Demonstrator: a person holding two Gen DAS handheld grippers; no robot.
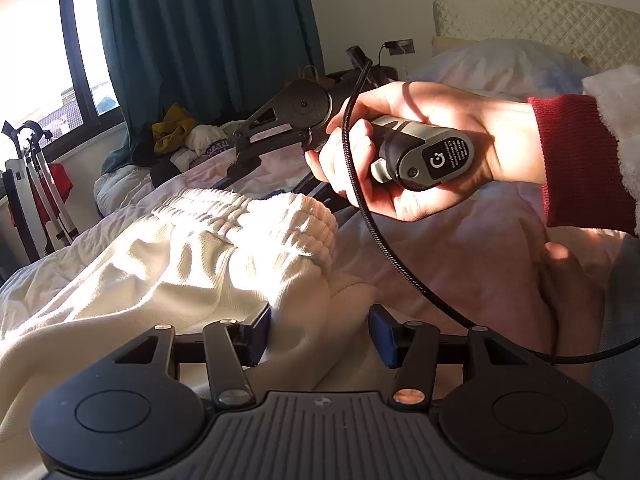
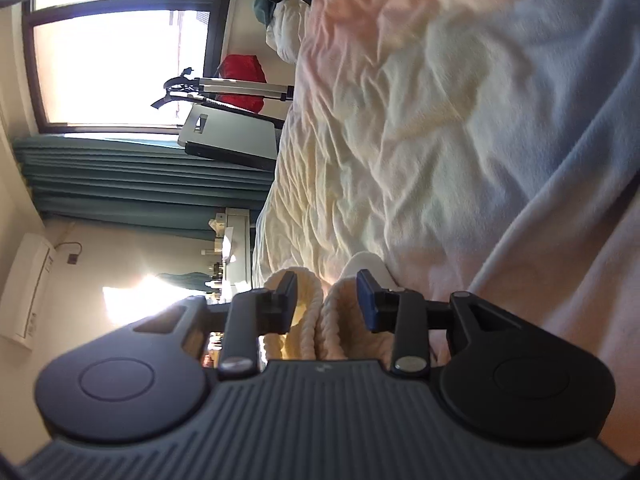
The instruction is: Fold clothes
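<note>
left wrist view: bed (image 1: 460, 240) bearing cream trousers (image 1: 180, 264), soft, light and limp, best gripped at the thick gathered waistband (image 1: 248, 216). left gripper (image 1: 320, 334) fingers stand wide around a fabric fold. right gripper (image 2: 326, 300) fingers, part open, straddle the bunched waistband; whether they pinch it is unclear.

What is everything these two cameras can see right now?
Trousers: one, cream, on the bed, elastic waistband bunched.
Duvet: one, white-pink, rumpled, covering the bed.
Clothes pile: one heap, mustard, white and dark, far end of the bed.
Curtain: one, teal, beside the window.
Pillow: one, pale, at the quilted headboard.
Left claw: fabric between its fingers.
Right claw: around the ribbed waistband.
Hand: one, red sleeve, holding the right handle.
</note>
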